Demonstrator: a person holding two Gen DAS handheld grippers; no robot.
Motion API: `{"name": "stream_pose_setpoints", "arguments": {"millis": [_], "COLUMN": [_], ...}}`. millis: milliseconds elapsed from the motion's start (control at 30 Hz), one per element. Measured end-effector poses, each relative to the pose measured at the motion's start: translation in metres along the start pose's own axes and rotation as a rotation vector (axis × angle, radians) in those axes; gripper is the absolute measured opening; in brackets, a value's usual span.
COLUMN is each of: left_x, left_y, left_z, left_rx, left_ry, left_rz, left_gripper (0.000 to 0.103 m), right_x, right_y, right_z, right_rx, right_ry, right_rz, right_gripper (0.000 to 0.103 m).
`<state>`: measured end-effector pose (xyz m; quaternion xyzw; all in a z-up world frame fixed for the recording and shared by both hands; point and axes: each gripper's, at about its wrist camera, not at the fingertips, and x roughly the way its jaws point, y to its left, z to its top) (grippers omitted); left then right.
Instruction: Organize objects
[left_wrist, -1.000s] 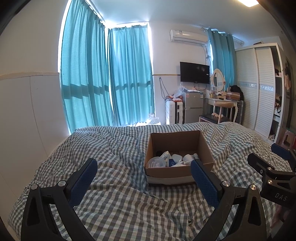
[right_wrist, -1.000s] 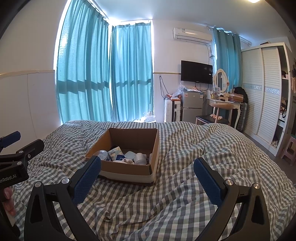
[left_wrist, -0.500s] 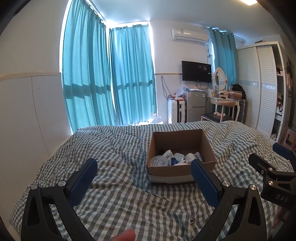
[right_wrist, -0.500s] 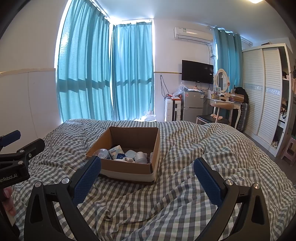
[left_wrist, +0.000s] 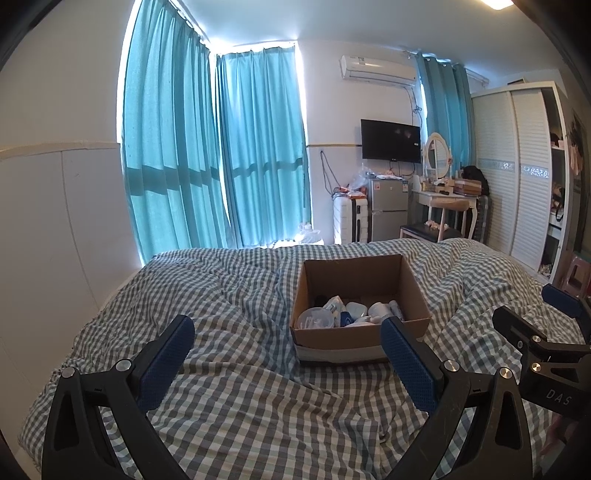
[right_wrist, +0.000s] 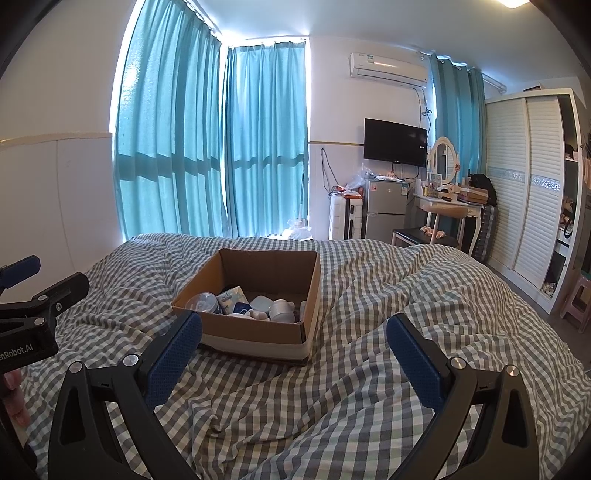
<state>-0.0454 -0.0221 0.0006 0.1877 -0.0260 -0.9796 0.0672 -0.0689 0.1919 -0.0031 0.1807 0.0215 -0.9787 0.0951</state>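
- The left gripper hangs over the bed with its jaws spread wide and nothing between the blue, dimpled pads.
- The right gripper is likewise released, jaws wide apart, holding nothing.
- Each gripper shows in the other's view: the right one sits at 3 o'clock in the left view with "DAS" printed white on its black body; the left one sits at 9 o'clock in the right view, where the cut-off lettering reads "nRobot.AI".
- The cardboard box stands open on the bed just beyond the jaws, at about 1 o'clock from the left gripper and 11 o'clock from the right, touched by neither.
- Inside it lies a jumble of small white and blue containers; any print on them is too small to read.
- The bed wears a rumpled grey-and-white checked duvet.
- Teal curtains cover the windows at 11 o'clock.
- At 1 o'clock on the far wall are an air conditioner and a dark television, above a small silver fridge.
- A white vanity with an oval mirror follows, then a white louvred wardrobe at 3 o'clock.
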Motion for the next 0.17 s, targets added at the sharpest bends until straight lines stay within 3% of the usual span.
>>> {"name": "stream_pose_setpoints", "arguments": {"millis": [167], "left_x": [-0.0028], "left_y": [0.0001], "left_z": [-0.0007], "left_rx": [0.005], "left_ry": [-0.021], "left_rz": [0.009], "left_gripper": [0.103], "right_x": [0.0001], "right_y": [0.0001], "right_z": [0.0001], "right_rx": [0.0], "right_ry": [0.001], "right_rz": [0.0], "right_gripper": [0.101]}}
